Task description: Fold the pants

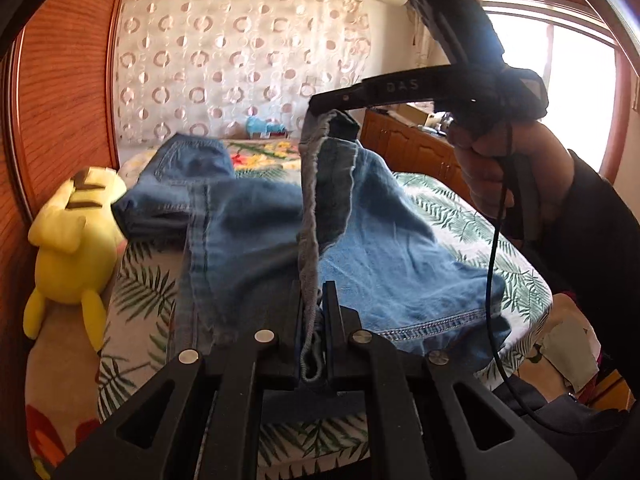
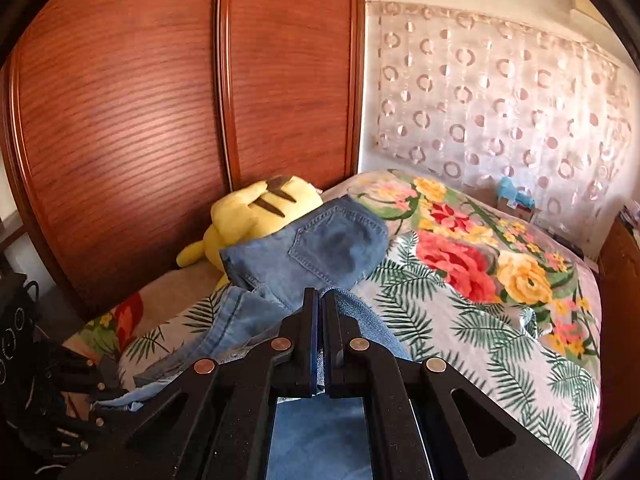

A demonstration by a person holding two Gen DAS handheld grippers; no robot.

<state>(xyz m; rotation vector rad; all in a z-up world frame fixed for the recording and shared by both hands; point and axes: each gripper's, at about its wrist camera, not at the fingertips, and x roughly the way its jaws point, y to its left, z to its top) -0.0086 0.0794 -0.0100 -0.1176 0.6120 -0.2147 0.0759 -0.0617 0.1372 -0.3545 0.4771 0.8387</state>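
Observation:
Blue denim pants (image 1: 256,232) lie across the bed, the waist end with a back pocket (image 2: 332,248) farther away near the plush toy. My left gripper (image 1: 313,300) is shut on the frayed hem of a leg, which runs up taut to my right gripper (image 1: 328,106), also shut on the hem and held above the bed. In the right wrist view, my right gripper (image 2: 321,300) is shut on denim, with the lifted leg (image 2: 240,320) hanging below left.
A yellow plush toy (image 1: 76,236) lies at the bed's left edge against a wooden wardrobe (image 2: 160,100). The bed has a floral and leaf cover (image 2: 480,280). A wooden cabinet (image 1: 412,148) stands at the right under a window. A patterned curtain (image 2: 500,120) hangs behind.

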